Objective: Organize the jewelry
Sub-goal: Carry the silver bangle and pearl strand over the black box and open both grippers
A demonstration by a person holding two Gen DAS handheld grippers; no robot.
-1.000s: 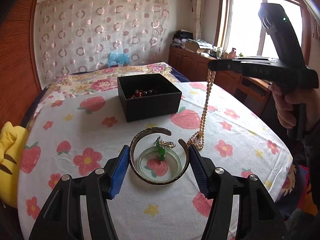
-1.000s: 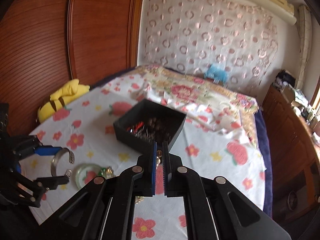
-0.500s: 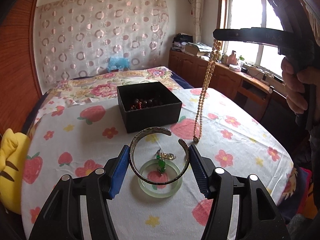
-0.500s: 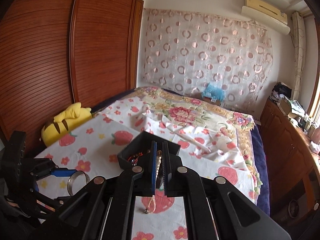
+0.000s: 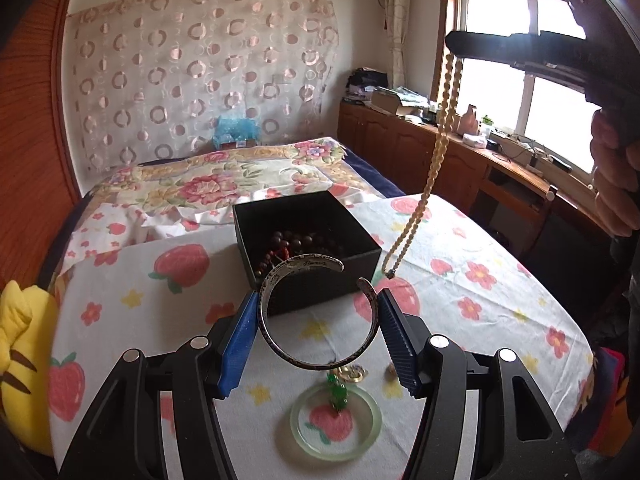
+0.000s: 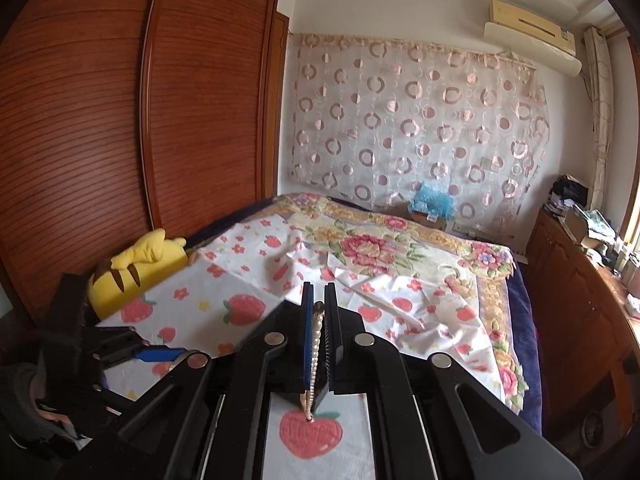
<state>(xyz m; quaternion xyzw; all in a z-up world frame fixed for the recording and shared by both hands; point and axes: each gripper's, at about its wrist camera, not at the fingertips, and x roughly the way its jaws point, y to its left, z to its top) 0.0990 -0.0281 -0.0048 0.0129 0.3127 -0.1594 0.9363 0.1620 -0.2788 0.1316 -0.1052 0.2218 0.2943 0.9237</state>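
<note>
A bed covered by a strawberry-and-flower sheet [image 5: 120, 280] fills the lower and middle part of both views; it serves as the work surface. A black box [image 5: 306, 248], open at the top, is seen at the centre of the left wrist view, with dark red beads [image 5: 298, 242] lying inside it. In the right wrist view the box is largely masked by the gripper body.

The right gripper [image 6: 319, 312] is shown shut narrowly on a pearl necklace [image 5: 430, 176]. In the left wrist view the necklace hangs as a long vertical strand from the upper right of the frame, its lower end just off the right-hand corner of the box and clear of the sheet. Its long axis is upright.

The left gripper [image 5: 316, 336] is held at middling width, its blue pads pressed on the two sides of a silver cuff bangle [image 5: 280, 350]. The bangle is carried above the sheet, directly in front of the near wall of the box, with its open gap turned toward the upper right.

A pale green jade bangle [image 5: 336, 426], a small green pendant [image 5: 338, 394] and a gold piece [image 5: 354, 374] are left on the sheet at lower centre.

The deciding relation is judged thus: the box lies ahead of and slightly above the left gripper in frame, and left of the hanging strand; both loads seem about equally close to it.
</note>
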